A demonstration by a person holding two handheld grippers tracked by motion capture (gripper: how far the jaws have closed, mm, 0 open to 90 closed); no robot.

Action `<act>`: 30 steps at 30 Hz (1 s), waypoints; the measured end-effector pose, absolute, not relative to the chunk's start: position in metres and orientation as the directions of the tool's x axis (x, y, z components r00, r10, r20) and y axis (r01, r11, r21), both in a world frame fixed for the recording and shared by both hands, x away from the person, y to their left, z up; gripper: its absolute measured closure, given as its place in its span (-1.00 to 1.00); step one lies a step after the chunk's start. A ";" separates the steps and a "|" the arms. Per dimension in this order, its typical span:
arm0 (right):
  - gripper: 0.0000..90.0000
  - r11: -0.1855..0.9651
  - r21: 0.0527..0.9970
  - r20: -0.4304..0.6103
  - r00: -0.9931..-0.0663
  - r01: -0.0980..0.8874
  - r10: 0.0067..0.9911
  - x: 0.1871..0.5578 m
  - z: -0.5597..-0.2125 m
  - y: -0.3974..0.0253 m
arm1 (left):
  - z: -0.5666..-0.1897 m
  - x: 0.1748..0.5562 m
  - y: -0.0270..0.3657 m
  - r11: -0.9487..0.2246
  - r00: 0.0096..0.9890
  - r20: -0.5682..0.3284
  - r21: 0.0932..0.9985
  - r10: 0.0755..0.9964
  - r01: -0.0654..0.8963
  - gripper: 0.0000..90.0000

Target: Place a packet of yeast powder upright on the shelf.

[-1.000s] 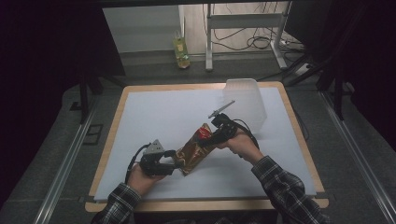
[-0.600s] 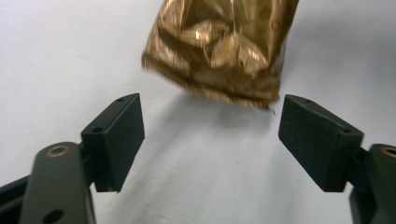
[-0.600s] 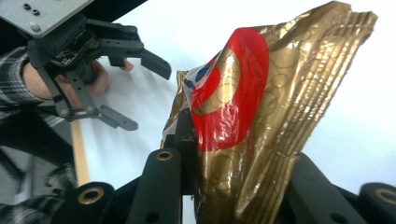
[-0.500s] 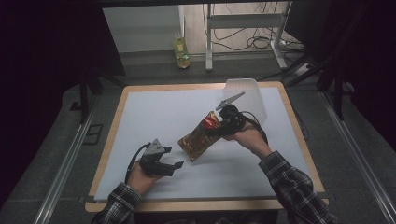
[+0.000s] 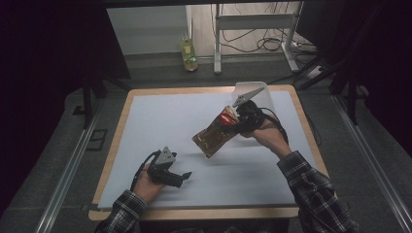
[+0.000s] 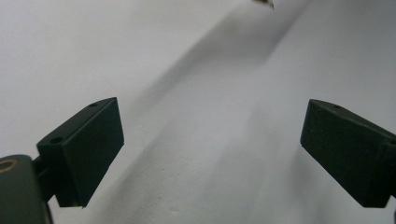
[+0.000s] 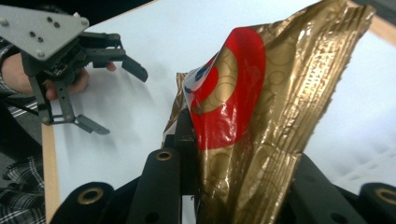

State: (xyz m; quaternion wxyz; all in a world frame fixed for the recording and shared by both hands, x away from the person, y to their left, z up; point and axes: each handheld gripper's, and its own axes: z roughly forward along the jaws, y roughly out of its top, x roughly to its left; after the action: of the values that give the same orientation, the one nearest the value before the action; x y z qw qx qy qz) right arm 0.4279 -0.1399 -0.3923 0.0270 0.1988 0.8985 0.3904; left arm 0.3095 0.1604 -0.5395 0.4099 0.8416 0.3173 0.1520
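Observation:
A gold and red foil snack bag hangs tilted above the middle of the white table, its upper end pinched in my right gripper. In the right gripper view the bag rises crinkled between the shut jaws. My left gripper rests low at the front left, held in a hand, jaws open and apart from the bag. In the left gripper view its gripper spreads wide over bare table with nothing between the jaws. The right gripper view shows the left gripper open as well.
A translucent white container stands at the back right of the table, just behind my right gripper. A wooden rim borders the table. On the floor beyond the far edge stands a green bottle next to a metal stand's legs.
The right gripper has carried the bag up and to the right, away from the left gripper. The left gripper stays at the front left, open and off the bag.

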 end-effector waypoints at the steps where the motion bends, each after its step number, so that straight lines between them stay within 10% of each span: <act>1: 0.60 0.616 0.714 0.101 -0.919 0.333 0.380 0.429 -0.390 -0.141 | -0.540 0.309 0.160 -0.463 0.752 -0.003 0.786 0.659 0.408 -0.87; 30: 0.60 0.624 0.733 -0.076 -0.879 0.271 0.471 0.463 -0.331 -0.191 | -0.541 0.311 0.162 -0.458 0.736 0.032 0.801 0.676 0.386 -1.00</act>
State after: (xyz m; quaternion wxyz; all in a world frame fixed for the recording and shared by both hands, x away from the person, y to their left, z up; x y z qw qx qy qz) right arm 0.4632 -0.1908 -0.3309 0.1316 0.2081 0.8915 0.3802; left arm 0.3108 0.1617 -0.5410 0.4124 0.8354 0.3178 0.1763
